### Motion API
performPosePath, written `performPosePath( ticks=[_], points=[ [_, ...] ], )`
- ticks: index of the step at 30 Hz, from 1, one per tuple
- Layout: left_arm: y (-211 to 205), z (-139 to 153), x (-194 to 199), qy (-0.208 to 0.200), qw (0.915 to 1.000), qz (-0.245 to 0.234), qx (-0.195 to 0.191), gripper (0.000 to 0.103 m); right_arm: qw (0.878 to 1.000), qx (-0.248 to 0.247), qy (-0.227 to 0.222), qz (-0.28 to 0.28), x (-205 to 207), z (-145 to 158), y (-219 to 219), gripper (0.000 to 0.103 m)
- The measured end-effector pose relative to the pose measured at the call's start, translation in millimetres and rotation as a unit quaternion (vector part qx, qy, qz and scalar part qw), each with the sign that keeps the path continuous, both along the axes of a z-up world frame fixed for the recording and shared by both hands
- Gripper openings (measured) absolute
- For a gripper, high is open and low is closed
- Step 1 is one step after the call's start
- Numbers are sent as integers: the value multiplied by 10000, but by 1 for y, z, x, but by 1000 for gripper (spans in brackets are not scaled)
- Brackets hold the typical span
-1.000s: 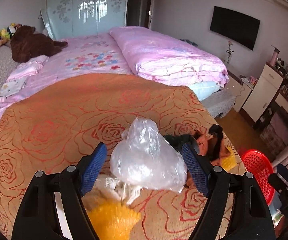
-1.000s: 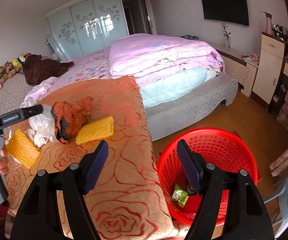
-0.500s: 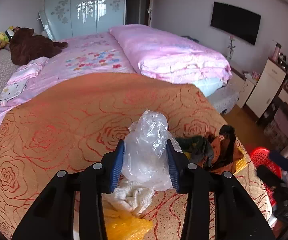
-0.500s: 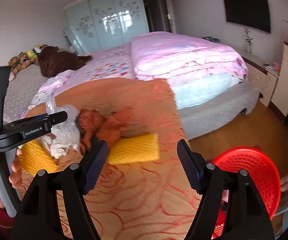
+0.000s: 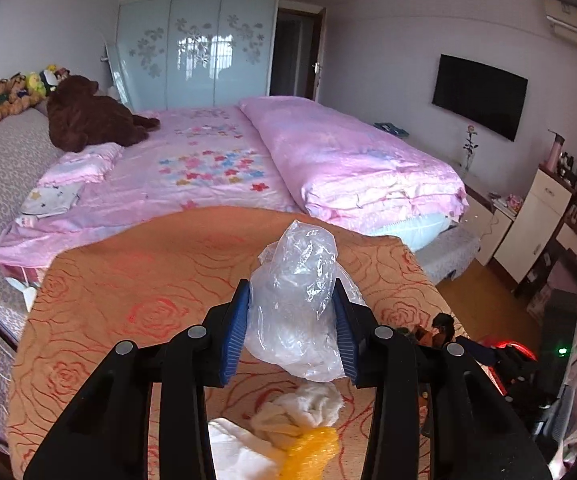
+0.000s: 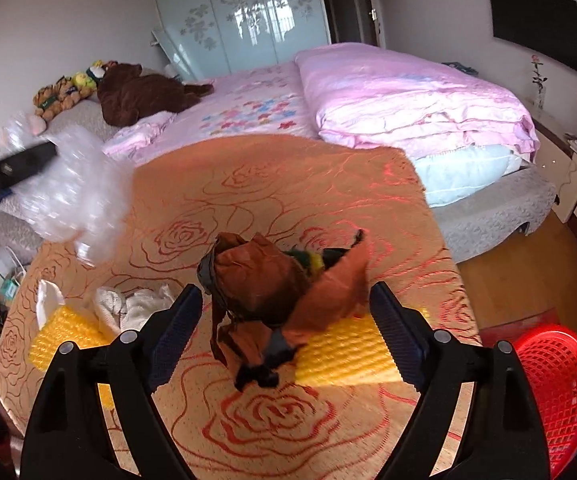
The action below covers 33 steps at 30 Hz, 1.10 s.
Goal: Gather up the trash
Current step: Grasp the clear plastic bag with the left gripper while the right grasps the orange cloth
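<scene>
My left gripper (image 5: 290,322) is shut on a crumpled clear plastic bag (image 5: 296,300) and holds it above the orange rose-patterned cloth (image 5: 136,280). The bag also shows blurred at the left of the right wrist view (image 6: 68,196). My right gripper (image 6: 286,336) is open, its fingers on either side of a crumpled brown paper wrapper (image 6: 272,292) lying on the cloth. A yellow foam net (image 6: 348,356) lies under the wrapper. Another yellow net (image 6: 64,340) and a white tissue wad (image 6: 132,304) lie to the left.
A red mesh basket (image 6: 552,392) stands on the wooden floor at the lower right. Behind the cloth is a bed with a pink quilt (image 6: 408,96) and a brown plush bear (image 6: 140,92). White cabinets (image 5: 536,220) line the right wall.
My left gripper closed on the plastic bag and lifted it off the cloth. My right gripper swung left from over the red basket to the brown wrapper.
</scene>
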<state>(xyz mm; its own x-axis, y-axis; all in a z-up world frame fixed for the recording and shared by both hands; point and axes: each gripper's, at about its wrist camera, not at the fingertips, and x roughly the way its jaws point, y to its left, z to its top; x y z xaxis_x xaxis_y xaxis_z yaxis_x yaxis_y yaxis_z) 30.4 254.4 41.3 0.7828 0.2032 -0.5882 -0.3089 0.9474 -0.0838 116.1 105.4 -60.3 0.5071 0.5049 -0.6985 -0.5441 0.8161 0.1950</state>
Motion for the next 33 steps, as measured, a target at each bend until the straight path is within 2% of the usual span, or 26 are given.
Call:
performPosePath(
  ticks=[3,5,7,8,11,24,33],
  points=[
    [5,1,-3,4,10000,12,-96,38,9999,-109,23,21,0,-4,8,81],
    [7,1,-6,17,9999,19,-131,38,9998,-200,16,88,-1,-5,13,67],
    [9,-1,-7,25,9998,14,-181,38,9996,-235,37,138,0,-5,15,60],
    [10,-2,-8,35,9998,15,-188,38,9996,-213,82,167,-1,-4,15,52],
    [12,-6,-7,84,9998,31,-180,38,9995,-241,52,191,-2,-3,16,47],
    [1,1,-9,-19,9996,-195,-220,38,9994,241,-215,-114,-15,43,-14,45],
    [-38,8,-5,-87,9977,-644,-207,38,9962,414,-460,-616,-16,72,-63,45]
  ],
)
